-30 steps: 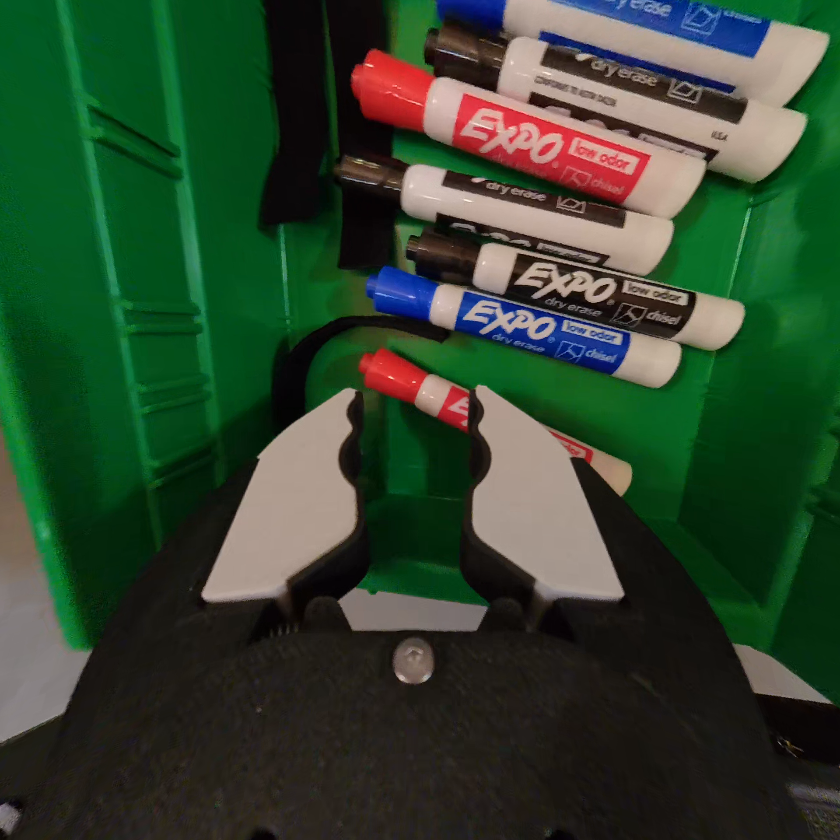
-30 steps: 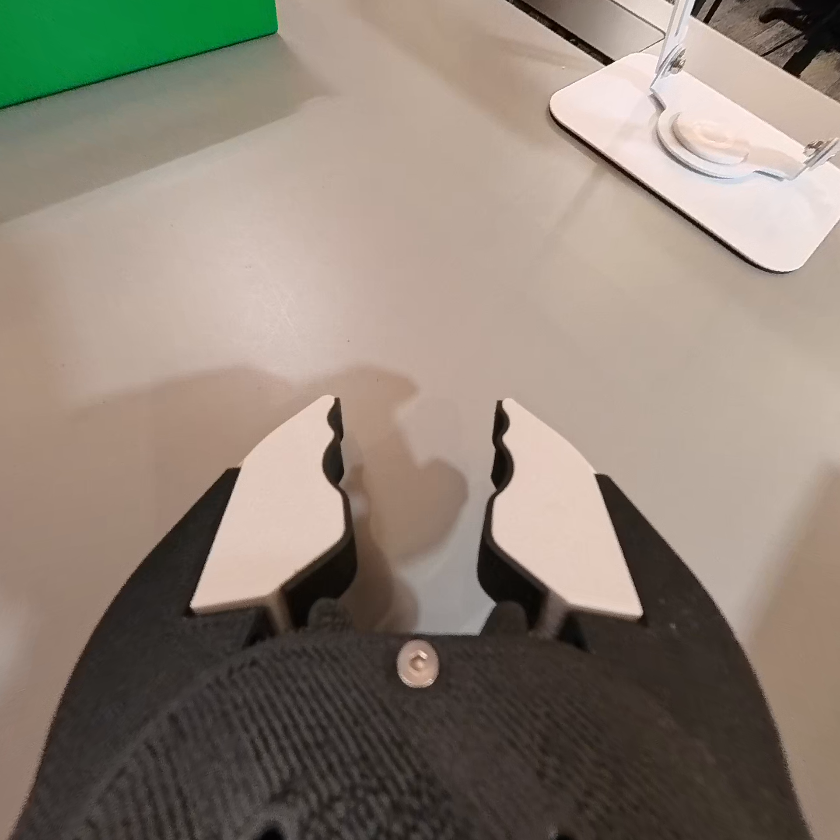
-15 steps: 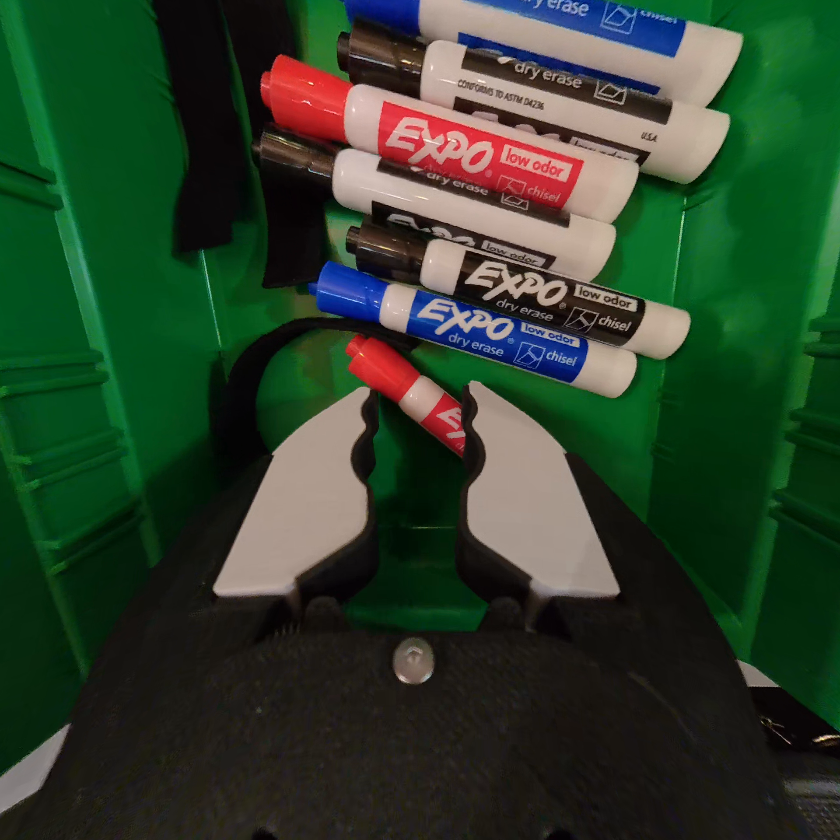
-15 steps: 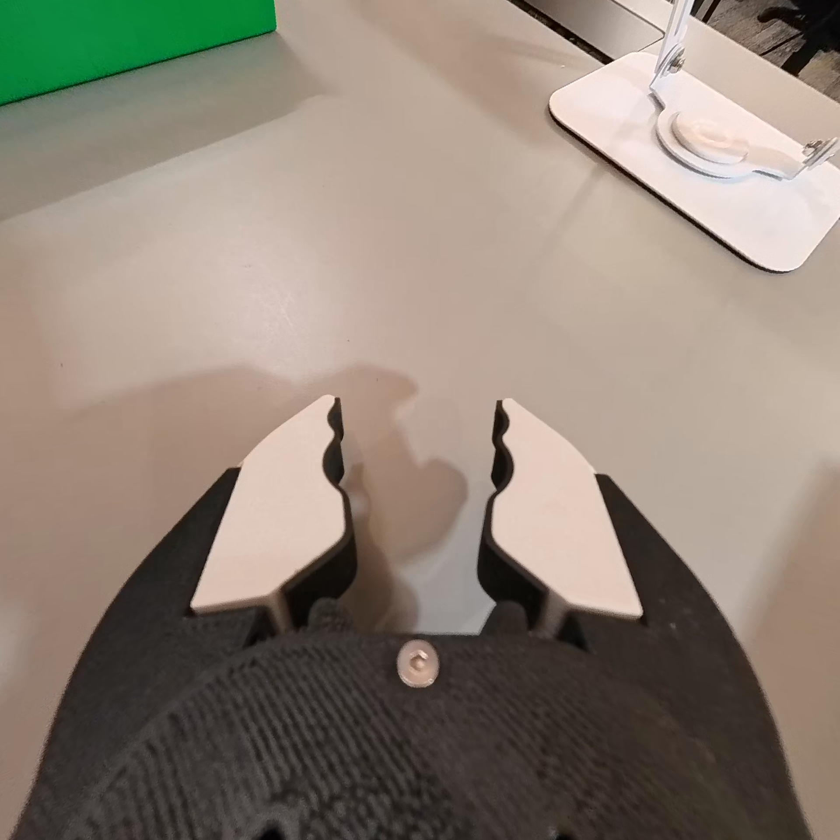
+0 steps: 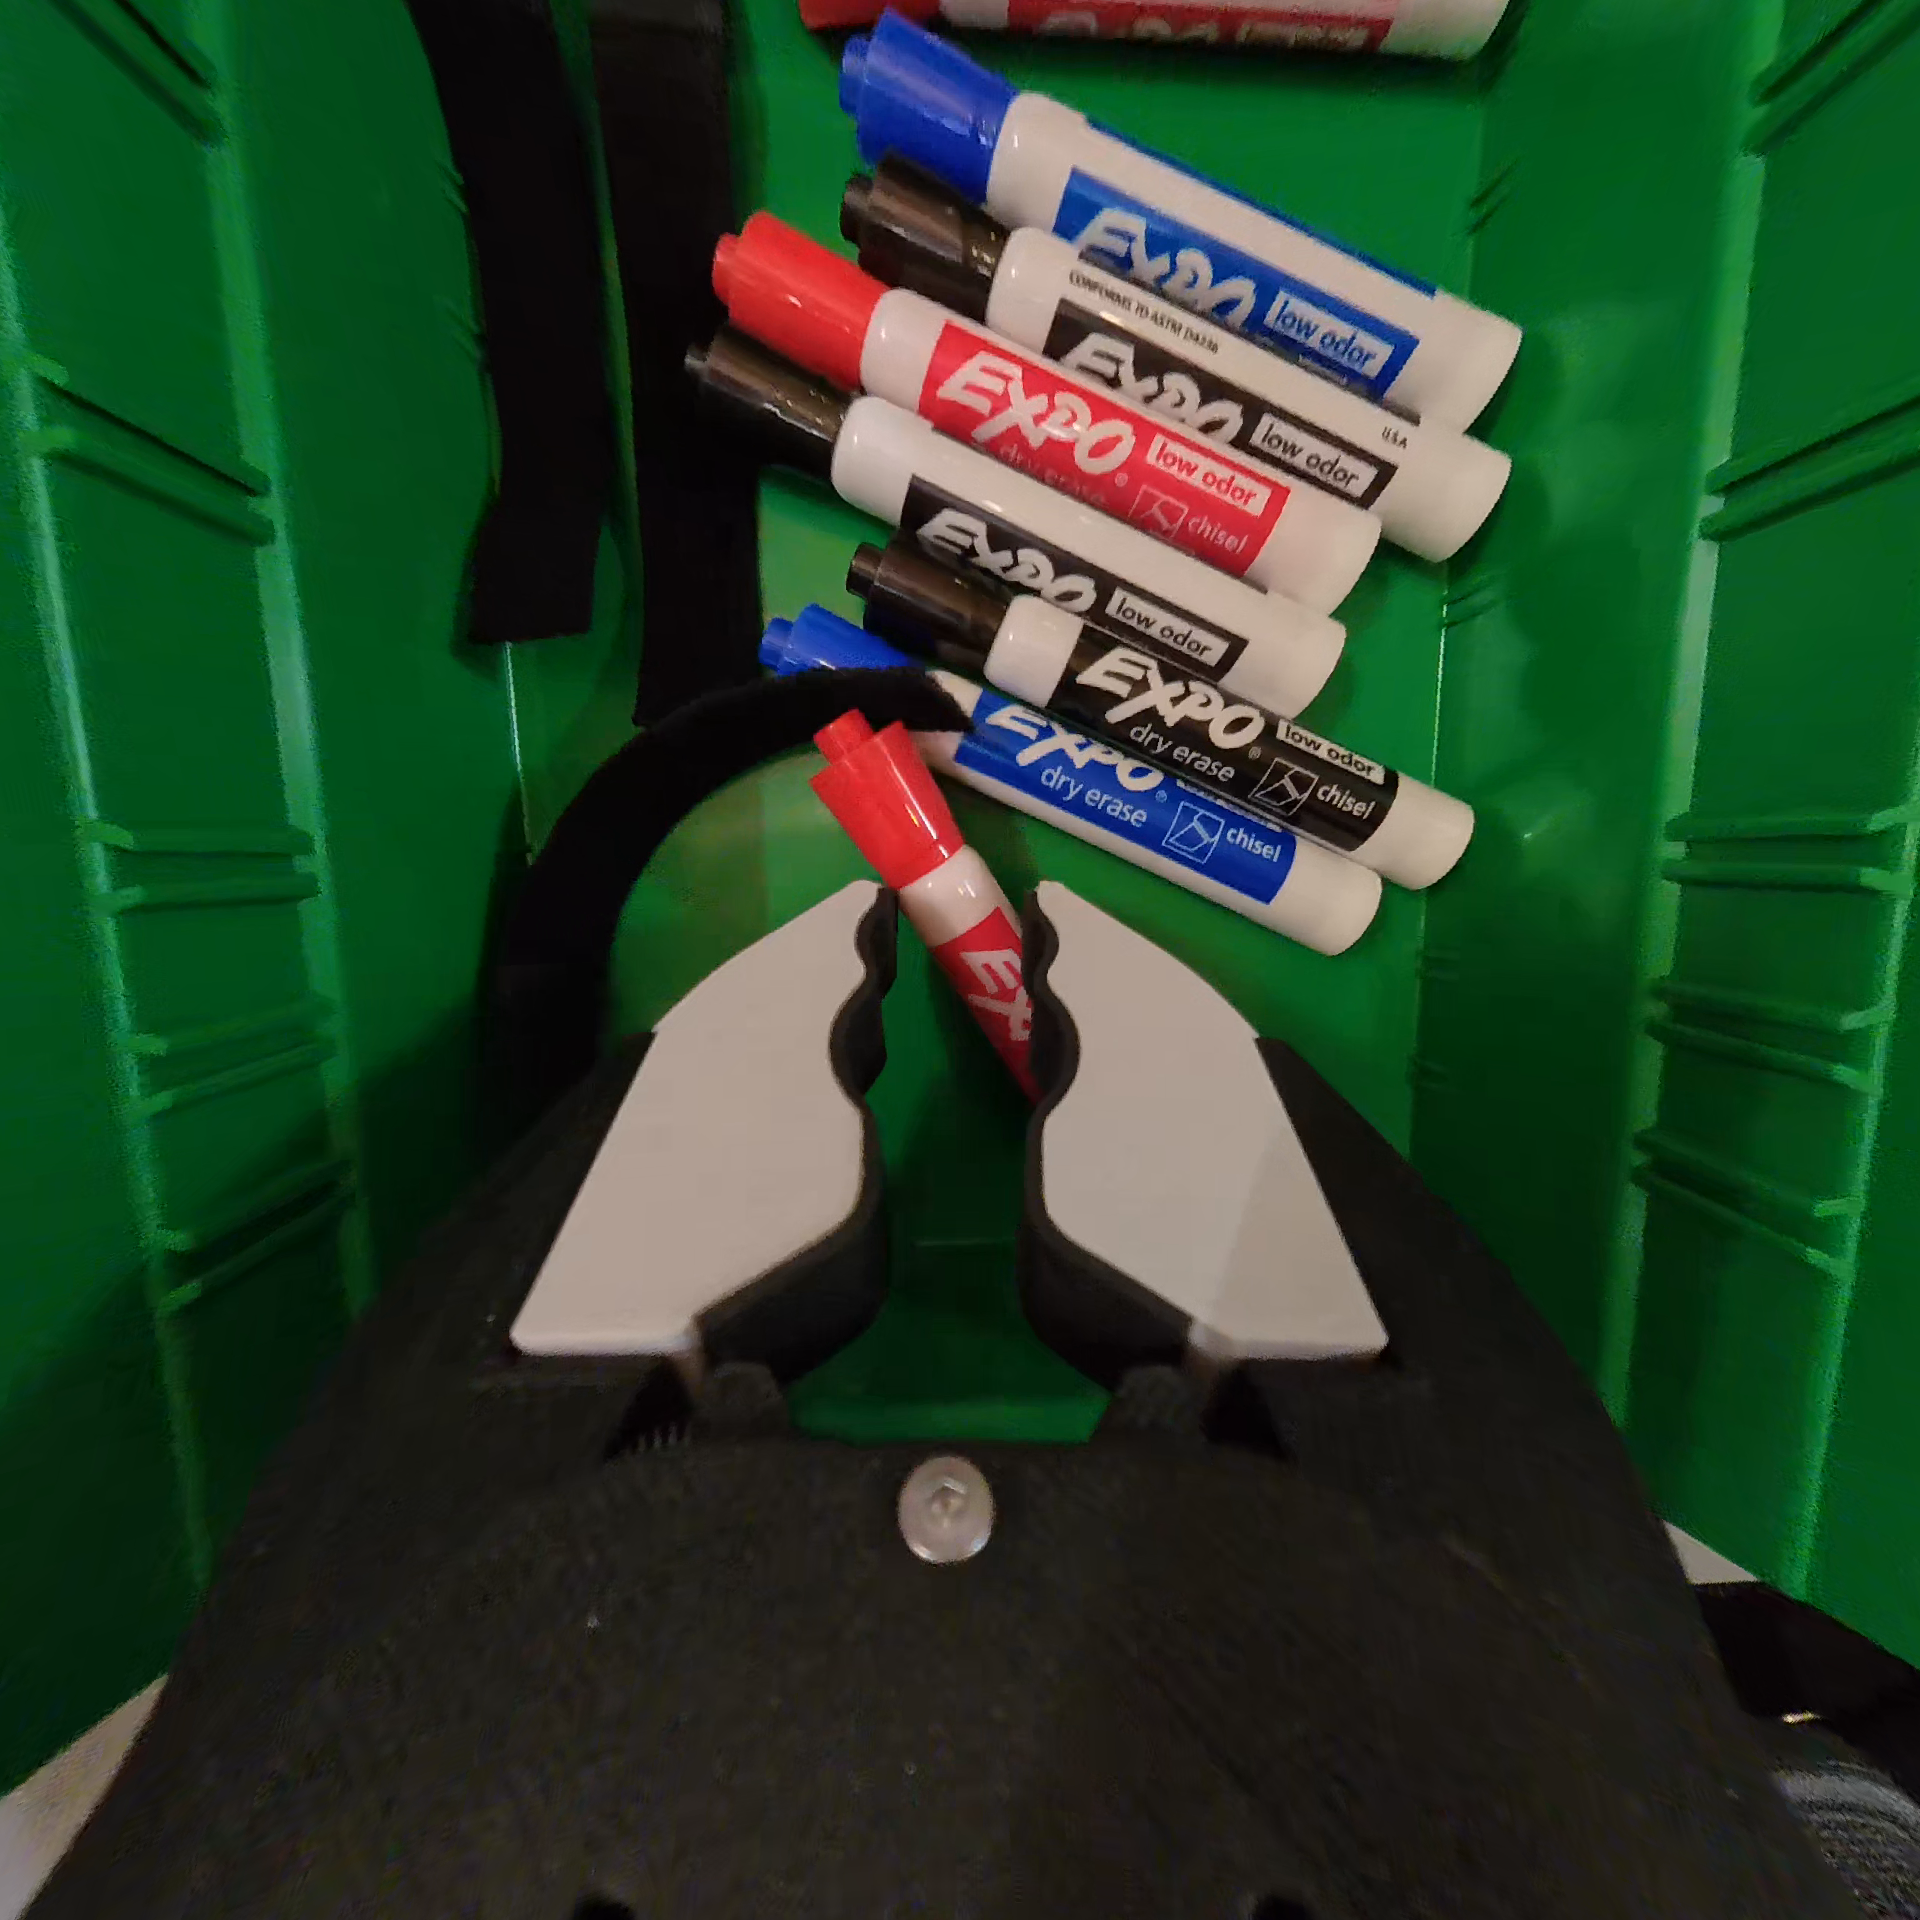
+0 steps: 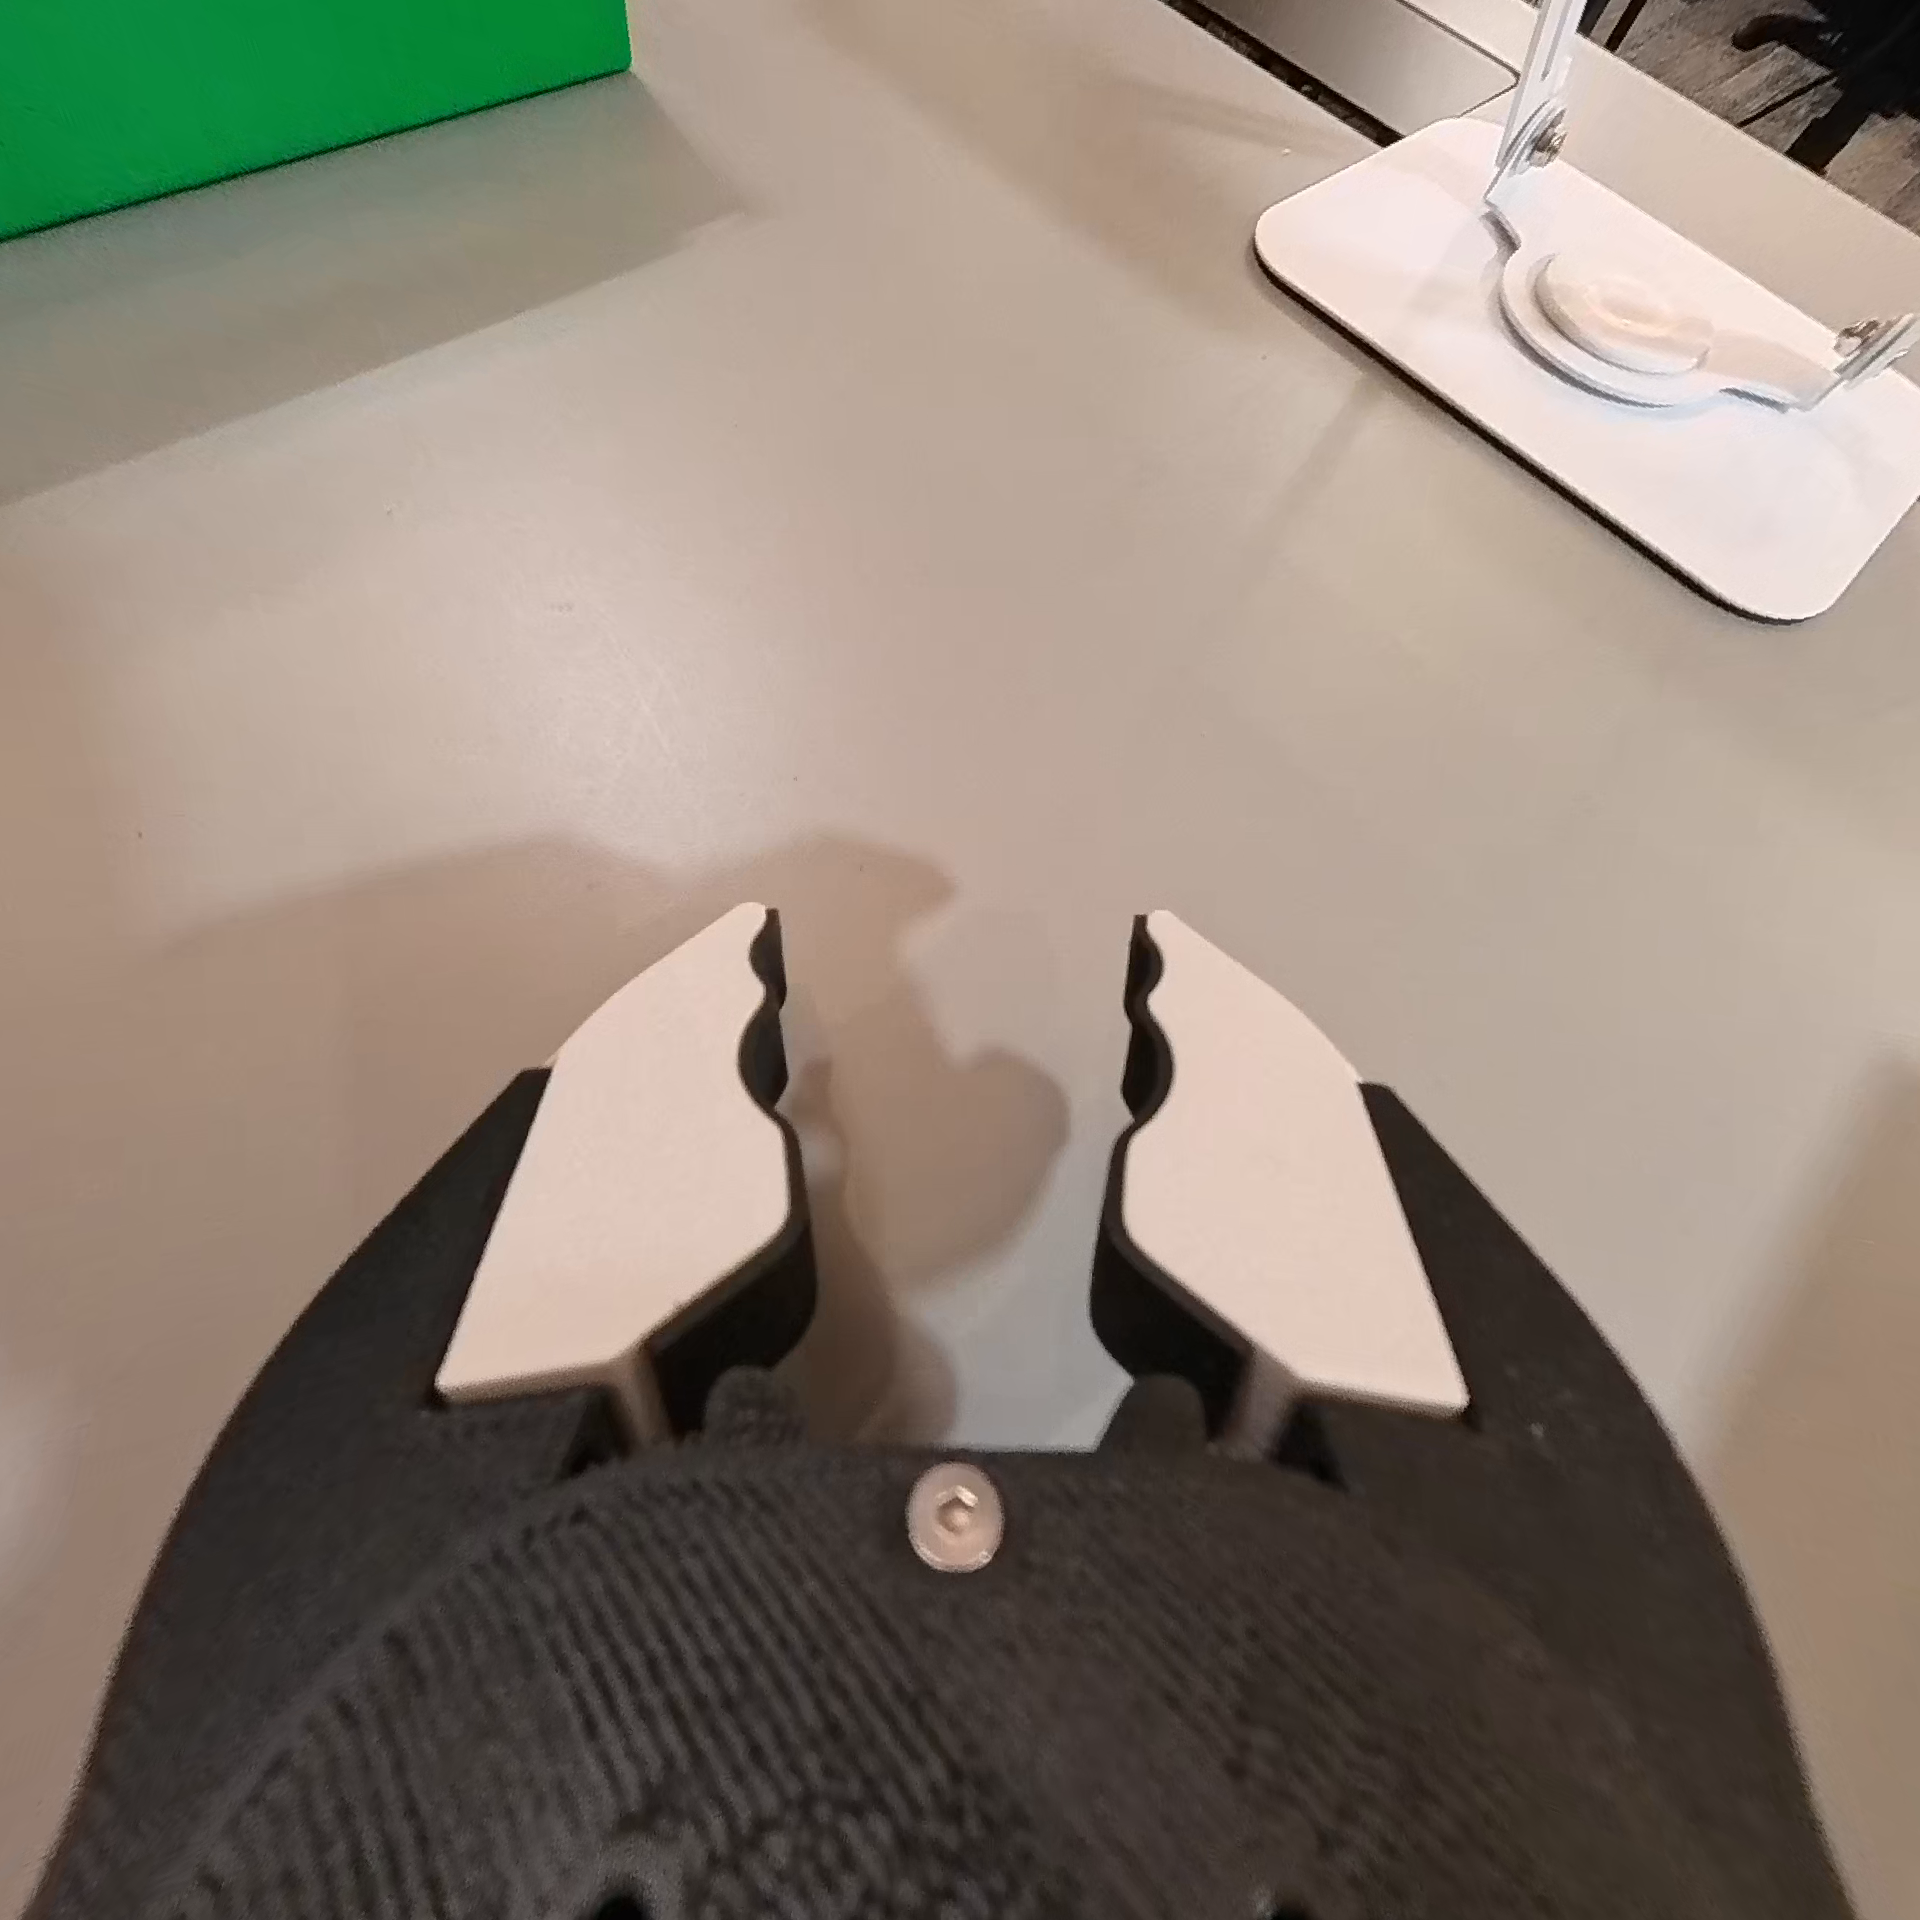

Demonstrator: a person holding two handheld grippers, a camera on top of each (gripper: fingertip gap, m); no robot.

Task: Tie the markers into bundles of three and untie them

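Observation:
In the left wrist view my left gripper [image 5: 961, 904] is inside a green bin [image 5: 260, 727], its jaws closed around the white barrel of a red marker [image 5: 904, 821]. The marker is tilted, cap pointing up and away. Behind it several red, blue and black markers [image 5: 1143, 488] lie stacked across the bin floor, the nearest one blue [image 5: 1164, 831]. A curved black strap [image 5: 623, 790] arches over the red cap. Two more black straps [image 5: 540, 364] lie at the far left. My right gripper [image 6: 956, 925] is open and empty above the grey table [image 6: 935, 520].
The bin's ribbed green walls [image 5: 1787, 831] close in on both sides of the left gripper. In the right wrist view the bin's outer side [image 6: 260, 94] is at the far left and a white stand base [image 6: 1403, 270] sits at the far right. The gap from one gripper's tips to the other's is roughly 40 cm.
My left gripper pushed deeper into the bin and its jaws narrowed onto the red marker, which swung from lying crosswise to pointing steeply away. The right gripper has not moved.

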